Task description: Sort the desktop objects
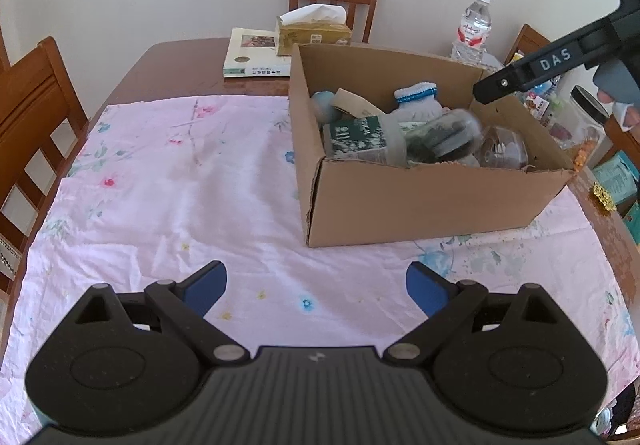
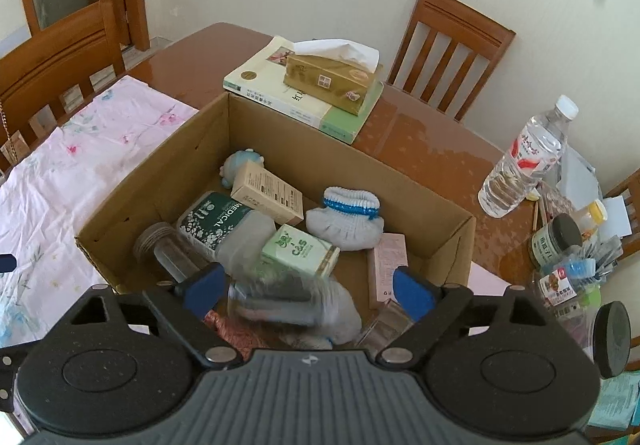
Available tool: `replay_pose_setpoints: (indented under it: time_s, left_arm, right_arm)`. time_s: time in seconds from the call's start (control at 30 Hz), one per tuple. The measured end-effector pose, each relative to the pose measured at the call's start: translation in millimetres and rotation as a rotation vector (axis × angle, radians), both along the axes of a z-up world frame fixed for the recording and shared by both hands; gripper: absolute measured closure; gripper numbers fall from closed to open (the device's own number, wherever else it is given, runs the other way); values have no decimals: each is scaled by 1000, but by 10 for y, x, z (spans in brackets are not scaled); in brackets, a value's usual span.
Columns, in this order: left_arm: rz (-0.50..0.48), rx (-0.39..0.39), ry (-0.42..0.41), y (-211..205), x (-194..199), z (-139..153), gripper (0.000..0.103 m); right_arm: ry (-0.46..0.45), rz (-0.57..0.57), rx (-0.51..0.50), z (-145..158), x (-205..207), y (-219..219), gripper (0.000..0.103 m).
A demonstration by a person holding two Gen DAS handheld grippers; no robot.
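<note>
An open cardboard box [image 1: 432, 201] stands on the pink floral cloth [image 1: 168, 181]; it also shows in the right wrist view [image 2: 188, 149]. Inside lie a green "MEDICAL" bottle [image 2: 220, 225], a beige carton [image 2: 268, 191], a green-white carton [image 2: 300, 249], a white-blue sock [image 2: 346, 219], a blue toy [image 2: 240, 165] and a clear jar [image 2: 160, 249]. A blurred clear jar with dark contents [image 2: 288, 301] sits between the fingers of my right gripper [image 2: 310, 291], which is open above the box. My left gripper [image 1: 316, 285] is open and empty over the cloth, in front of the box.
A tissue box [image 2: 332, 81] lies on a book [image 2: 280, 93] behind the box. A water bottle [image 2: 524, 161] and several jars [image 2: 556, 237] crowd the table's right side. Wooden chairs [image 1: 28, 113] stand around the table.
</note>
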State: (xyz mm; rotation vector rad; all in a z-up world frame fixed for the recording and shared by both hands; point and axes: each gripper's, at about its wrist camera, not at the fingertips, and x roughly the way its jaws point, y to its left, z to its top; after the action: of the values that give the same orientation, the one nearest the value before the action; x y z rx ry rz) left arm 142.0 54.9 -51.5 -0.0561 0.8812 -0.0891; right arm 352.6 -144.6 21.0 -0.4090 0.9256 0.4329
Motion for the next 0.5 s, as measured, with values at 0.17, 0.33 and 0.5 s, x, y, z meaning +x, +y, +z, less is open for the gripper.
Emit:
replay_pose_setpoints:
  time_s: [0.17,0.33,0.5]
  left_arm:
    - [-9,5,3,-40,-3,12,7]
    - [-10,8,-1,-74,-33,38,7]
    - [-9,-1,-4,-91,-73,79,7]
  right_arm:
    - [-18,-12,3,60,-74,-36,2]
    - [-16,-52,-10,142,-168,-72,0]
    - [8,-110,-2,172,-307,-158,0]
